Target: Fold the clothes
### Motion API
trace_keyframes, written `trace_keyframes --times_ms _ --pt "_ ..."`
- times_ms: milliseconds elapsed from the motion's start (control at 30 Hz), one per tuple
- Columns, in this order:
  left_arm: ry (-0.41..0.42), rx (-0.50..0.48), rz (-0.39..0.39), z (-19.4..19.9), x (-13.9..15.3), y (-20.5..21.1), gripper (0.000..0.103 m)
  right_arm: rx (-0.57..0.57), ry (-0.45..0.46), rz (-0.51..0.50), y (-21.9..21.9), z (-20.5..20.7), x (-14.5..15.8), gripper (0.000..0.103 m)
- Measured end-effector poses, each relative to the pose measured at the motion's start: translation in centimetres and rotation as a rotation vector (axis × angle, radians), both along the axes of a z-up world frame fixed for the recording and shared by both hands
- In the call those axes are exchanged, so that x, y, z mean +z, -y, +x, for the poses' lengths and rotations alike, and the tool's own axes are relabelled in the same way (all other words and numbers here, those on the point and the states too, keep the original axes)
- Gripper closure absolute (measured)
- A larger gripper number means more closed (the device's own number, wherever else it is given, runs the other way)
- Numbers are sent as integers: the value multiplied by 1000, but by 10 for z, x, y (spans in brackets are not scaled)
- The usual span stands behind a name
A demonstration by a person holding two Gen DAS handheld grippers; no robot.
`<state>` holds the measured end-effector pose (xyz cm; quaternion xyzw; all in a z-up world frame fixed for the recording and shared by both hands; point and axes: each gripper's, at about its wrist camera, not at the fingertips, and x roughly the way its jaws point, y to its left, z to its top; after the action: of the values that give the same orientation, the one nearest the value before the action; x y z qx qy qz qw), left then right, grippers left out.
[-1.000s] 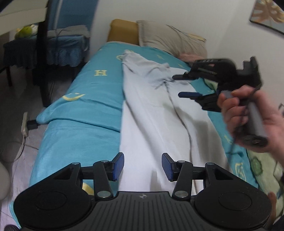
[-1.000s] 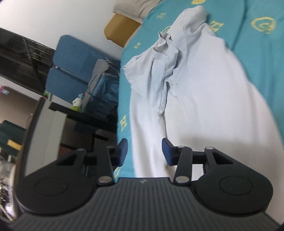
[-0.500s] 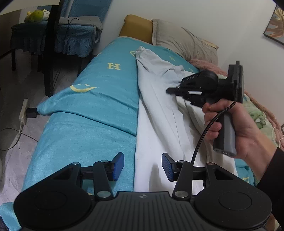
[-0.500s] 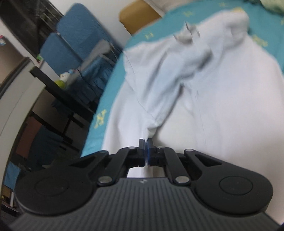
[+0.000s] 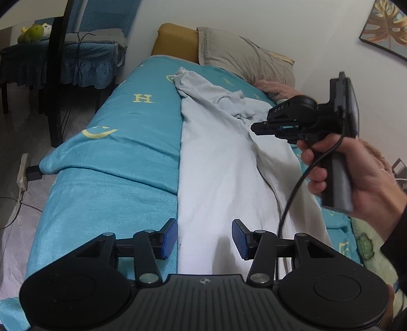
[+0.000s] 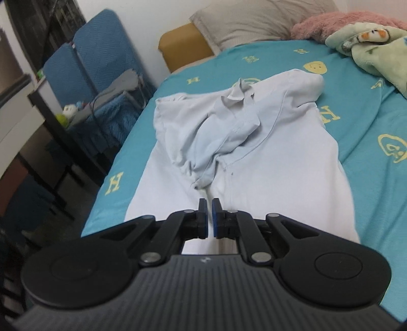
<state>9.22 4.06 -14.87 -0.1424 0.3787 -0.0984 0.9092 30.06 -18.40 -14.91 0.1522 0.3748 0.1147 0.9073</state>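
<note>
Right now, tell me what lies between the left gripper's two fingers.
In the left wrist view, the left gripper is open over the pale shirt's near edge and a strip of teal bedspread.

Pale shirt [image 6: 254, 163] spread on teal bedspread [image 6: 356, 122]; right gripper [image 6: 209, 219] above it — nearly closed

Shirt [image 6: 254, 163] pale blue-white, plain. Bedspread [image 5: 122, 142] turquoise, yellow letters and smiley faces. Pillow [image 5: 244, 58] beige; blanket [image 6: 338, 23] pink; gripper pads [image 5: 169, 238] blue on black frames.
</note>
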Motion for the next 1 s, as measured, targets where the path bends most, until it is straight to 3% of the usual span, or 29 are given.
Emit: trace_keyframes --times_ms 67,133,167,233,400,600,767,867,933,1000 --pt "8 -14 10 -2 2 3 53 21 9 6 2 -13 15 84" --pt "18 -27 16 -6 5 6 53 27 51 15 7 -36 36 35" --pt "24 -34 19 -8 7 7 53 24 76 18 10 -48 47 28" --pt "36 -47 33 -14 11 12 53 1 104 21 17 -76 69 28" --pt "60 -140 64 -30 21 33 53 -84 59 13 41 -152 106 28" --pt "67 -324 191 -48 19 81 53 -175 83 110 85 -242 105 27" --pt "4 -415 255 -48 2 108 55 -234 82 147 103 -268 96 25" --pt "-48 -420 272 -42 -8 111 67 -218 88 149 102 -266 96 25" --pt "-86 -417 268 -37 -14 110 86 -215 85 151 102 -266 95 26" --pt "-103 -425 255 -36 -15 109 97 -212 82 152 103 -266 93 26"
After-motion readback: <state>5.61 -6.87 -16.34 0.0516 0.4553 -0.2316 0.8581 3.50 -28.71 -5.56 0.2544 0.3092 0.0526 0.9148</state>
